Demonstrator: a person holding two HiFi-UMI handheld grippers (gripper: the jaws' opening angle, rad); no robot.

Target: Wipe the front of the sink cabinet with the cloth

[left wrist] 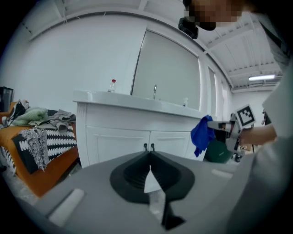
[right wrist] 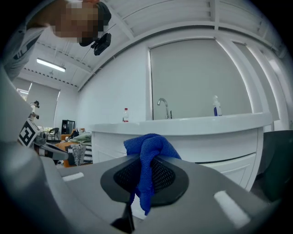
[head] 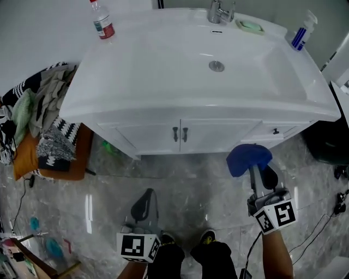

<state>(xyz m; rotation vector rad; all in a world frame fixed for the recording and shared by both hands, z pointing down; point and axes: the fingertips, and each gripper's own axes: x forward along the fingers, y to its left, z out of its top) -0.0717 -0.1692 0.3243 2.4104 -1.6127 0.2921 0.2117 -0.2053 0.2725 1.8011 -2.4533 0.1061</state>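
Cloth [head: 248,159], blue and bunched, is pinched between the closed jaws of the right gripper [head: 257,171], up in the air near the right side of the cabinet and not touching it. The left gripper [head: 143,204] hangs lower, close to the person's feet, its jaws pressed together on nothing. Beyond stands the white sink cabinet [head: 150,136], with 2 doors and 2 dark handles [head: 180,133]. Wiping looks not yet begun, so the whole front is left to do. Farthest back, the basin [head: 163,60] carries 1 water bottle [head: 102,22] and a tap [head: 220,11].
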